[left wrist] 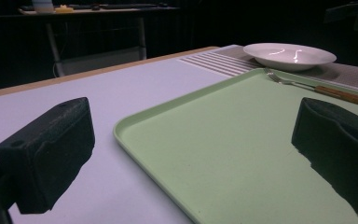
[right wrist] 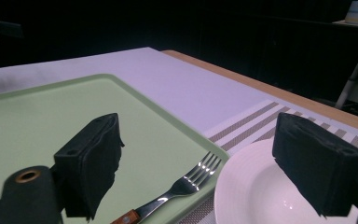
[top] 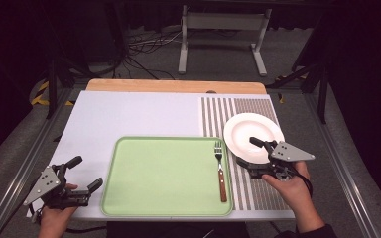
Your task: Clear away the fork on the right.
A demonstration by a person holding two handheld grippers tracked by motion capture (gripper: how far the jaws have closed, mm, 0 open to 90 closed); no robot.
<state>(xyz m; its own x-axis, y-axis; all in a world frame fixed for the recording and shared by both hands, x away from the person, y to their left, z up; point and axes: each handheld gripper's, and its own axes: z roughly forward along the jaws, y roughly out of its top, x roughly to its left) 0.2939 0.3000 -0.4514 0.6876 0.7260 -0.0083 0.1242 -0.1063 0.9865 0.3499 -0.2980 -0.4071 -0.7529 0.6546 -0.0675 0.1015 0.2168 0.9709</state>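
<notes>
A pale green tray (top: 166,176) lies at the table's front middle. Along its right side rests a fork (top: 220,168) with a wooden handle, tines pointing away from me. A white plate (top: 253,137) sits on a striped placemat (top: 238,114) to the tray's right. My left gripper (top: 85,173) stands open just left of the tray, holding nothing. My right gripper (top: 248,152) is open at the plate's near rim, one jaw over the plate. In the right gripper view, the fork (right wrist: 182,186) and plate (right wrist: 261,196) lie between the open jaws. The left gripper view looks across the tray (left wrist: 242,140) toward the fork (left wrist: 317,86) and plate (left wrist: 289,55).
A white sheet (top: 129,114) covers the table, with a wooden edge (top: 176,86) at the far side. Beyond it stand a metal frame (top: 223,34) and floor cables (top: 139,49). Aluminium rails (top: 337,163) run along both table sides.
</notes>
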